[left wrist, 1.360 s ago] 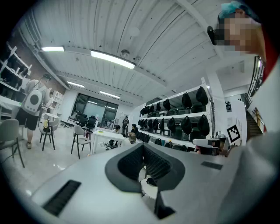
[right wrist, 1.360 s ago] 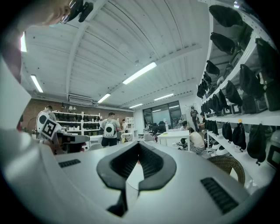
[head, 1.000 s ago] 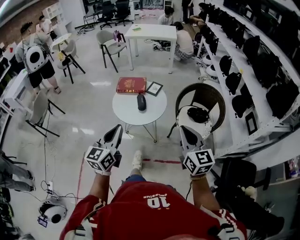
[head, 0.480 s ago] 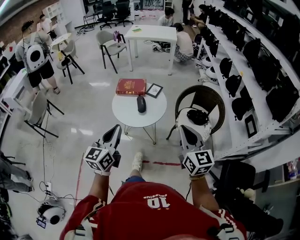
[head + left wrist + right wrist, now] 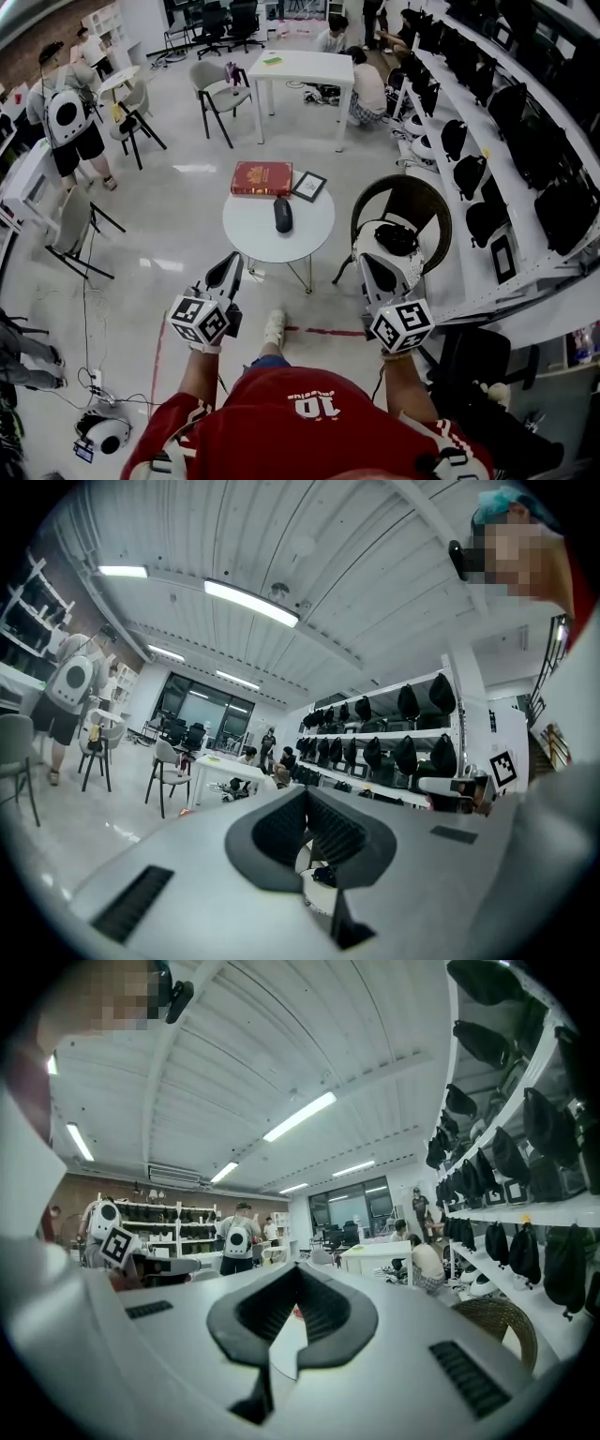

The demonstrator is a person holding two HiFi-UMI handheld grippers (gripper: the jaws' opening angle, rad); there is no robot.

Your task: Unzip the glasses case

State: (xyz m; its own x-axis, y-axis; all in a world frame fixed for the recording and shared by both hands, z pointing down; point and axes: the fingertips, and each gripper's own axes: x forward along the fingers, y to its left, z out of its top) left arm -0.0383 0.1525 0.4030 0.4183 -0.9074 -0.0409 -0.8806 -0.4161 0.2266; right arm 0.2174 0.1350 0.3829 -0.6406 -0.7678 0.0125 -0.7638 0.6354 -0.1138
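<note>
Bright ceiling strip lights (image 5: 251, 603), fisheye-bent edges (dark corners), mild blur

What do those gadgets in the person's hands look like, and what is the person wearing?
Each hand carries a white, wedge-shaped tool, the left gripper and the right gripper, tapering to two jaws lined with black ribbed pads. At the back of each sits a white cube printed with black square markers. The person wears a red shirt with white numerals.

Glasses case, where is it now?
In the head view, the dark glasses case lies near the middle of the round white table, just this side of the red book and the small picture frame.
</note>
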